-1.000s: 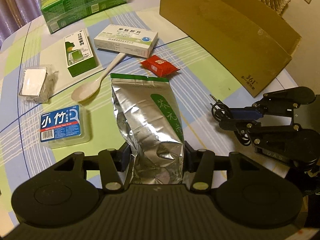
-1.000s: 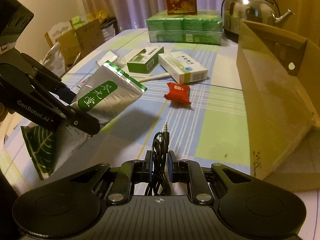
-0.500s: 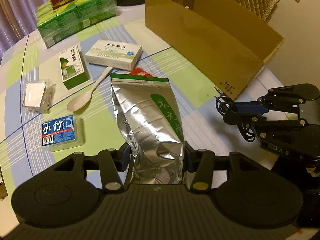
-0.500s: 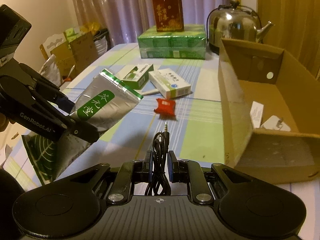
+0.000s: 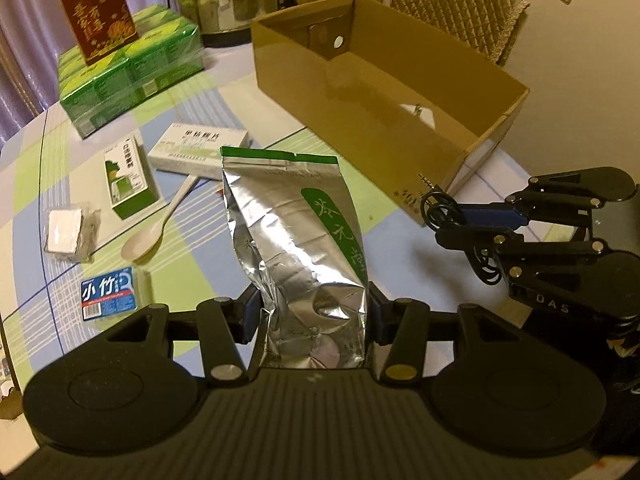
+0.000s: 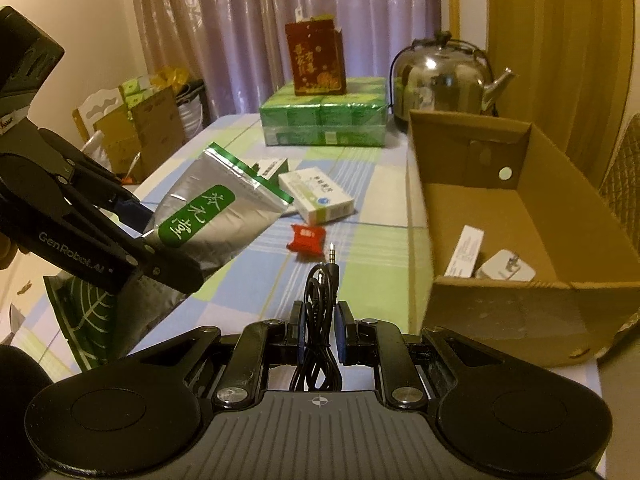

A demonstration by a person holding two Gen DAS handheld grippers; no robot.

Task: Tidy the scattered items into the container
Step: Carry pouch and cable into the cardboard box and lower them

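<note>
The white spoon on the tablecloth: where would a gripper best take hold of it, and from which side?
Probably at the straight handle of the white spoon, coming from above with the jaws across its width. The spoon lies flat; the handle is narrow and even, while the bowl end is wide and rounded. The handle's far end sits close to the white medicine box, so mid-handle looks freest.
</note>
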